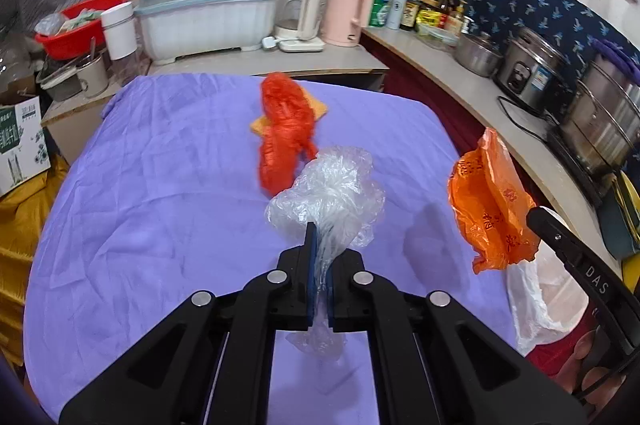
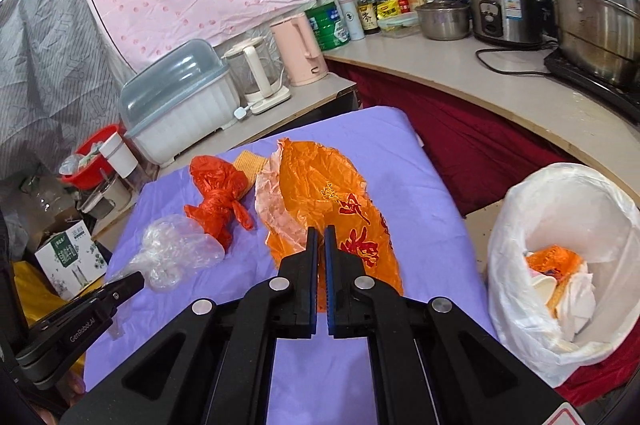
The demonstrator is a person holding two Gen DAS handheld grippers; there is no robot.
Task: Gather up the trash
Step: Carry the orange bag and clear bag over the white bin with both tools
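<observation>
My left gripper (image 1: 320,237) is shut on a crumpled clear plastic bag (image 1: 332,193) and holds it above the purple cloth; the bag also shows in the right wrist view (image 2: 176,249). My right gripper (image 2: 319,237) is shut on an orange plastic bag (image 2: 332,201) with red print, held up over the cloth; it also shows in the left wrist view (image 1: 492,205). A knotted red plastic bag (image 1: 284,129) lies on the cloth over a yellow sponge-like piece (image 1: 316,107). A bin lined with a white bag (image 2: 568,209) stands at the right and holds trash.
The purple cloth (image 1: 160,205) covers a table. Behind it a counter holds a dish box (image 1: 208,5), a glass kettle (image 1: 300,9) and a pink kettle (image 1: 348,11). A curved counter at the right carries a rice cooker (image 2: 500,9), steel pots (image 2: 592,5) and bottles.
</observation>
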